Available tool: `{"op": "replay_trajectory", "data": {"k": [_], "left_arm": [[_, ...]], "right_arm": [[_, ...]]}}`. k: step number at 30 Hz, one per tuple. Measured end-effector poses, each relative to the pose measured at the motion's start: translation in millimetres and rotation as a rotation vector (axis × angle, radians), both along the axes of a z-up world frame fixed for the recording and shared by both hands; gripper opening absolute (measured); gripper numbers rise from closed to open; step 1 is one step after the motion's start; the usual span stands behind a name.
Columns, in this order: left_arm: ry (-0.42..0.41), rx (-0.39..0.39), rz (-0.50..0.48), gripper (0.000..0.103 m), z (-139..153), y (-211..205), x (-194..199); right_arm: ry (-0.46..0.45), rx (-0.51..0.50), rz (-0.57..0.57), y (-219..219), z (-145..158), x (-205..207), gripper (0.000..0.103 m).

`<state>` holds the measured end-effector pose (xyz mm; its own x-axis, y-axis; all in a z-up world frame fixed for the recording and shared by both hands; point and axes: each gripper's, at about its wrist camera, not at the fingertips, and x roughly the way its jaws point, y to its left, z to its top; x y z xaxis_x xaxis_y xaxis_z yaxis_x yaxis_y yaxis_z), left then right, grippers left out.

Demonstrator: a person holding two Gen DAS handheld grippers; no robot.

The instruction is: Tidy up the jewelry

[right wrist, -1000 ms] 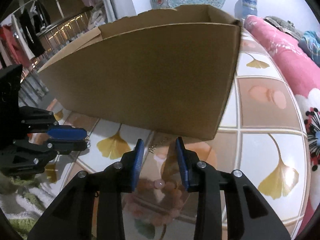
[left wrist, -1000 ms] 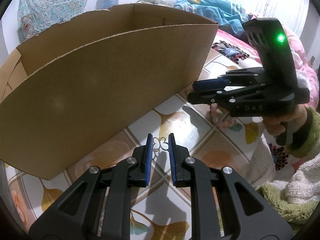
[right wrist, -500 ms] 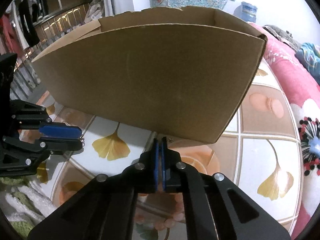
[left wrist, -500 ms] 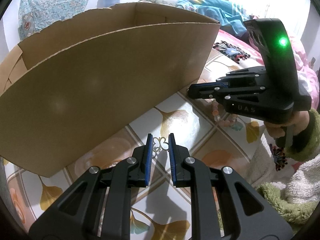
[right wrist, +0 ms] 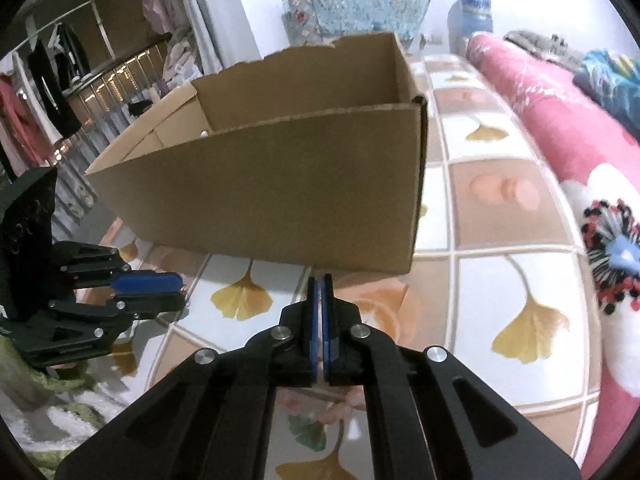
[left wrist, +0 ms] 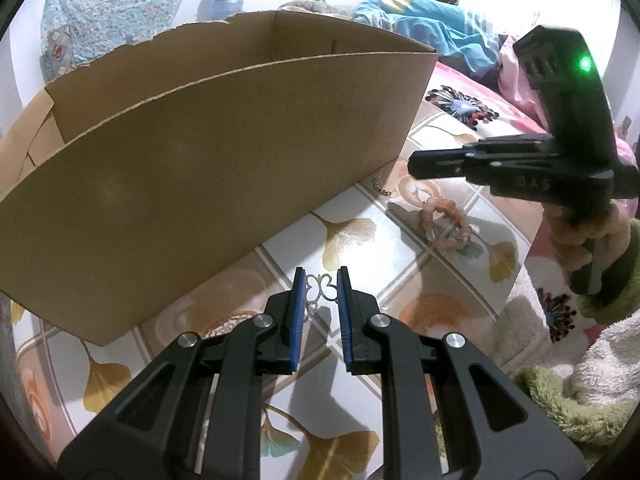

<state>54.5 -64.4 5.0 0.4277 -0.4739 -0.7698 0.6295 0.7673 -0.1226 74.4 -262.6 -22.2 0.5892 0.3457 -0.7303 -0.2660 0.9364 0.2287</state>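
Observation:
My left gripper (left wrist: 319, 285) is shut on a small gold butterfly-shaped jewel (left wrist: 322, 289), held just above the tablecloth in front of the open cardboard box (left wrist: 200, 152). My right gripper (right wrist: 319, 280) is shut, its blue pads pressed together with nothing visible between them, raised near the box's front right corner (right wrist: 412, 240). In the left wrist view the right gripper (left wrist: 416, 164) hovers above a pink bead bracelet (left wrist: 444, 224) and a thin chain (left wrist: 380, 188) lying on the cloth. The left gripper also shows in the right wrist view (right wrist: 180, 292).
The tablecloth (right wrist: 520, 320) has a ginkgo-leaf tile print. A pink flowered quilt (right wrist: 560, 128) lies at the right. A green fluffy sleeve (left wrist: 600, 380) sits at the near right. Clothes hang on a rail (right wrist: 48, 72) at the far left.
My right gripper closed from open over the bracelet, then rose and pulled back; the bracelet and chain stay on the cloth. My left gripper kept the butterfly jewel almost still.

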Motion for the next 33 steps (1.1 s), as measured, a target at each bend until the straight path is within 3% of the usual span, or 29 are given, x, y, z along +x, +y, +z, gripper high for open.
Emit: {"op": "replay_trajectory", "data": {"k": [15, 20, 22, 27, 29, 33], "left_arm": [[0.002, -0.004, 0.009, 0.014, 0, 4, -2], [0.009, -0.006, 0.011, 0.014, -2, 5, -1], [0.011, -0.008, 0.013, 0.014, -3, 6, 0], [0.01, -0.014, 0.019, 0.014, -4, 9, 0], [0.01, -0.015, 0.02, 0.014, -4, 10, 0], [0.007, -0.014, 0.024, 0.014, -3, 11, 0]], "right_arm": [[0.011, -0.187, 0.015, 34, -16, 16, 0.016], [0.029, -0.177, 0.013, 32, -13, 17, 0.015], [0.044, -0.167, 0.003, 29, -14, 21, 0.004], [0.102, -0.033, -0.032, 14, -17, 31, 0.002], [0.126, 0.065, -0.041, 4, -18, 31, 0.002], [0.117, 0.172, -0.056, -9, -9, 26, 0.002]]}}
